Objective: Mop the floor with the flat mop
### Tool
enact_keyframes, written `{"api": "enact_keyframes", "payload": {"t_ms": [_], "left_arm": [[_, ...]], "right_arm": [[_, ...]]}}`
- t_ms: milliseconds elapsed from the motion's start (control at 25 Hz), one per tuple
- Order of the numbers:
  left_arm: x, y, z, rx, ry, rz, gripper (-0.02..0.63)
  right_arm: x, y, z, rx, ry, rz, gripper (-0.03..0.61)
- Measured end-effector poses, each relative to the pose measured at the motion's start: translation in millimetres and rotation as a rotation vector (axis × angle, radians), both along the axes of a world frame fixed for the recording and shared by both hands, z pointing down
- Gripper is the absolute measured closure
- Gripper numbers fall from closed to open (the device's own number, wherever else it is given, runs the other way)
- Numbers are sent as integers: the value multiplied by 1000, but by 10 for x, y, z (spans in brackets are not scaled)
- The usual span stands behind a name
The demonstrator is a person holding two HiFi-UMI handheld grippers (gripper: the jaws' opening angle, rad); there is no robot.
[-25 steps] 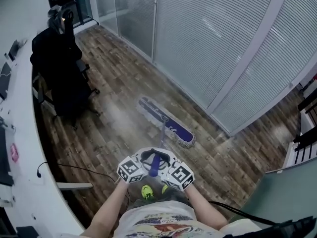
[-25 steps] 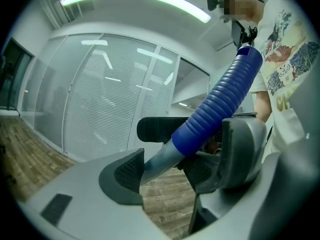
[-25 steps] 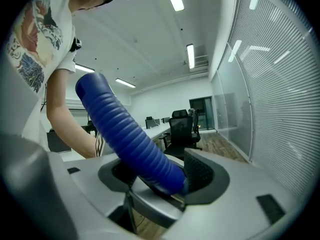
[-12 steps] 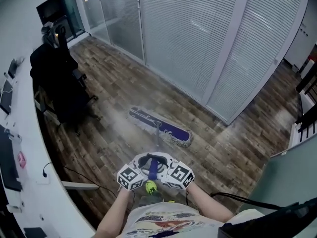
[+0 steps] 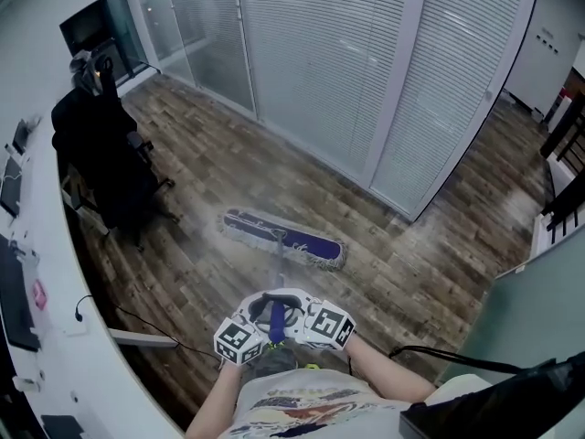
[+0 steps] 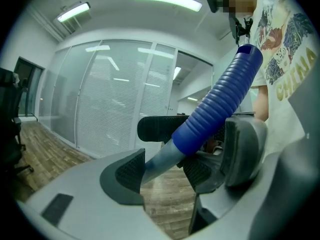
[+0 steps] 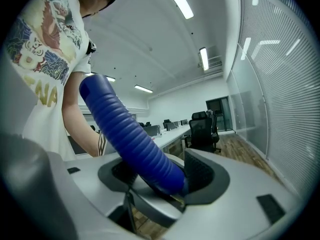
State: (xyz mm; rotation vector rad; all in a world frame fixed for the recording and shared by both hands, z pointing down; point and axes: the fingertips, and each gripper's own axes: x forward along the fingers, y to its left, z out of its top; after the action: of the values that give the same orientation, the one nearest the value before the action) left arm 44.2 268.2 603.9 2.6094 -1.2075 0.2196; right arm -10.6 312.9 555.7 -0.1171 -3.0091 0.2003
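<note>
**A:** Where is the mop head [image 5: 283, 241] just now?

**B:** Flat on the wooden floor [image 5: 430, 282], at twelve o'clock from the person, with its long side running from ten to four. The pole [image 5: 277, 268] rises from its middle back to both grippers.

**A:** And the hold?

**B:** The left gripper [image 6: 163, 169] pinches the bare grey pole just under the ribbed blue grip [image 6: 220, 101]. The right gripper [image 7: 160, 176] is clamped on the blue grip itself. The two sit close side by side.

**A:** What could spoil the stroke?

**B:** Both holds are at the very top of the pole, so I'd judge the leverage poor. A hard push could let the smooth pole twist or slide in the left jaws. Then one end of the head would lift and skip.

**A:** Anything on the floor?

**B:** A black cable [image 5: 146, 318] lies at nine o'clock, near the desk [image 5: 46, 273], and a sweep that way could snag it. The black chair [image 5: 101, 144] stands at ten o'clock. The glass wall [image 5: 311, 62] runs behind the head at one o'clock, so a long push would knock the head against its base.
</note>
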Motion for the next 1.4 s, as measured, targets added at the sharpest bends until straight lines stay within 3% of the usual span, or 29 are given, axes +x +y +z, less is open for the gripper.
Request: {"api": "enact_keyframes", "payload": {"t_ms": [200, 360, 520, 840, 1080, 1400], "left_arm": [[4, -155, 6, 1, -11, 33, 380], [-348, -315, 26, 8, -18, -4, 388], [-715, -699, 25, 12, -22, -5, 396], [-1412, -1776, -84, 48, 15, -19, 397], [-1543, -2481, 41, 39, -4, 3, 397], [-1752, -3993, 77, 32, -17, -3, 397]], "right_arm": [[11, -136, -23, 6, -62, -18, 325], [-321, -241, 0, 32, -54, -103, 325], [-702, -622, -23, 33, -43, -95, 327], [-1413, -1692, -114, 63, -49, -65, 327], [-1544, -2407, 32, 79, -30, -68, 327], [-1739, -3917, 56, 62, -52, -62, 327]]}}
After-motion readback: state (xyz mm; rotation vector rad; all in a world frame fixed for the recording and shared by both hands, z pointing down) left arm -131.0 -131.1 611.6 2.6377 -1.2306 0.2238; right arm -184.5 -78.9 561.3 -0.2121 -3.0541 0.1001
